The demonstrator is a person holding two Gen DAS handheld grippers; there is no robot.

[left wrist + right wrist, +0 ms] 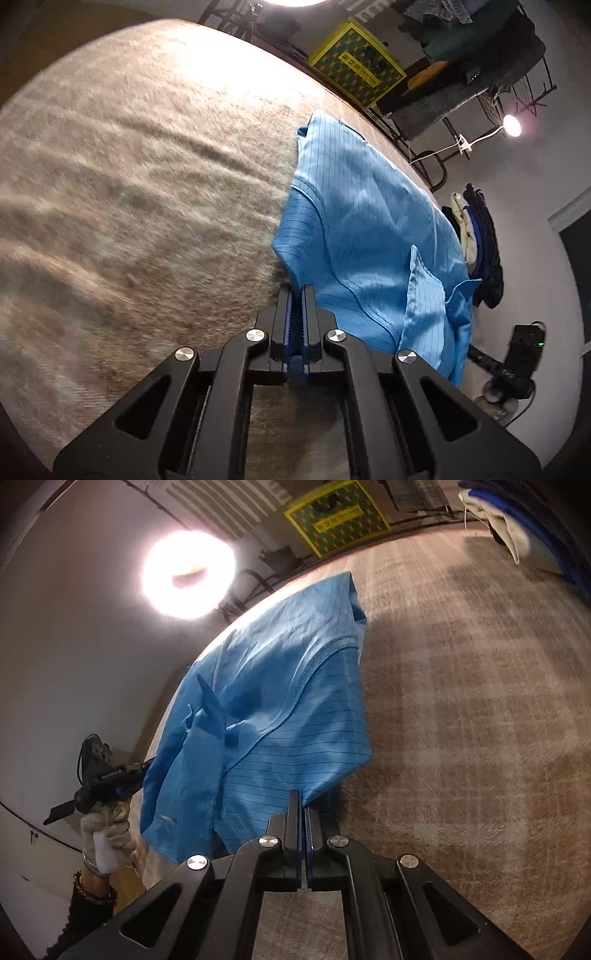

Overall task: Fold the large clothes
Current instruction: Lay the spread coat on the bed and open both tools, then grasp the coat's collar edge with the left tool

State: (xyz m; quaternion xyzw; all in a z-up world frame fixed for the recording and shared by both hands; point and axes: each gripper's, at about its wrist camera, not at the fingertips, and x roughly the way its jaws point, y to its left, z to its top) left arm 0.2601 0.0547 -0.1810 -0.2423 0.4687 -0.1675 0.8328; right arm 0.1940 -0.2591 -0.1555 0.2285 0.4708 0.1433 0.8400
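Our grippers are black, with blue toothed pads and round silver screws. At lower left, our hand wears a white knit glove, beaded bracelet and dark sleeve.

I am looking into a makeshift workroom: a blanket-covered table, bare lamps, a metal rack heaped with clothes.
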